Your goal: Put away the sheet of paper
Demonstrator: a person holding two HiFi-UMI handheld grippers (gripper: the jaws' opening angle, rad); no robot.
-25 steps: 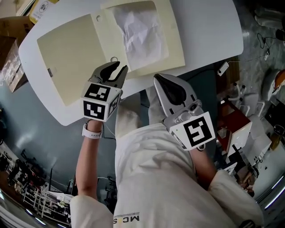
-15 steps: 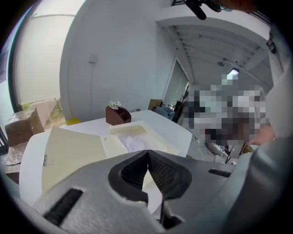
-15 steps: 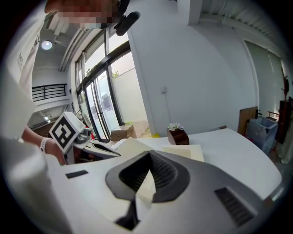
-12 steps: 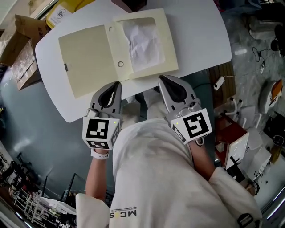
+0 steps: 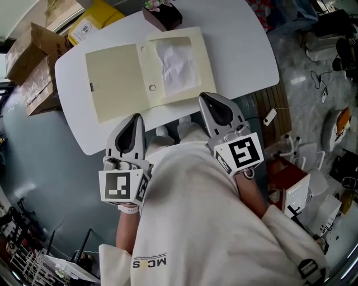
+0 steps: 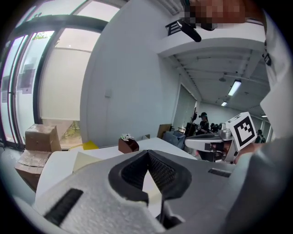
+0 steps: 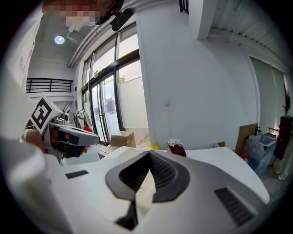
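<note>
An open cream folder [image 5: 114, 78] lies on the white table [image 5: 246, 50]. A crumpled white sheet of paper [image 5: 178, 67] rests in the folder's right half. My left gripper [image 5: 136, 118] is shut with nothing in it and hovers off the table's near edge, close to my body. My right gripper [image 5: 208, 99] is also shut and empty, just short of the near edge, below the folder's right half. In the left gripper view the left gripper's [image 6: 147, 153] jaws meet at the tip. The right gripper view shows the right gripper's [image 7: 149, 155] jaws closed the same way.
A small brown box with flowers [image 5: 162, 14] stands at the table's far edge behind the folder. Cardboard boxes [image 5: 33, 61] and a yellow package [image 5: 92, 25] sit off the table's left. Equipment and cables [image 5: 330, 50] crowd the floor at right.
The left gripper was open over the folder's near edge; it has shut and drawn back up toward my body. The right gripper has also pulled back a little. The folder and paper stay put.
</note>
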